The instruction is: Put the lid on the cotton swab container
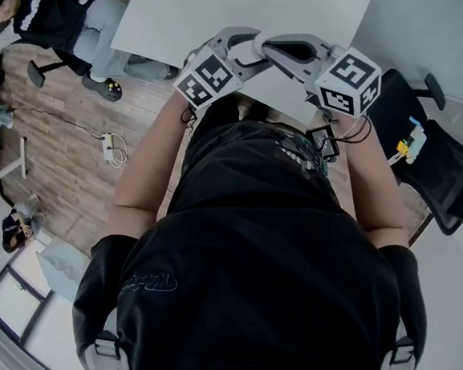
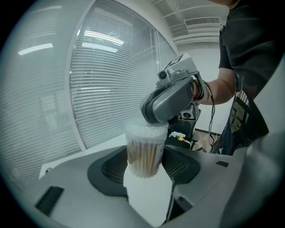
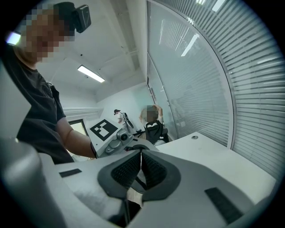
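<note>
In the head view, the person in a black shirt holds both claws up close together over the near edge of a white table (image 1: 230,11). The left gripper (image 1: 227,51) and the right gripper (image 1: 299,53) meet nose to nose, each with its marker cube toward the camera. The cotton swab container is hidden behind them here. A black chair (image 1: 450,175) stands at the right. A second person (image 1: 61,12) sits at the upper left, above a wooden floor (image 1: 65,157).

In the left gripper view, the left gripper (image 2: 144,167) is clenched on the cotton swab container (image 2: 143,151), a clear tub packed with swabs. The tub stands upright between the two dark pads, in front of window blinds (image 2: 98,89). The right gripper (image 2: 171,100) comes in from above and its nose touches the top of the tub. The top band is cloudy white, and I cannot tell whether the lid sits there.

In the right gripper view, the right gripper (image 3: 141,167) has its pads pressed together, with nothing clearly visible between them. The left gripper (image 3: 116,139) shows just beyond its tips.
</note>
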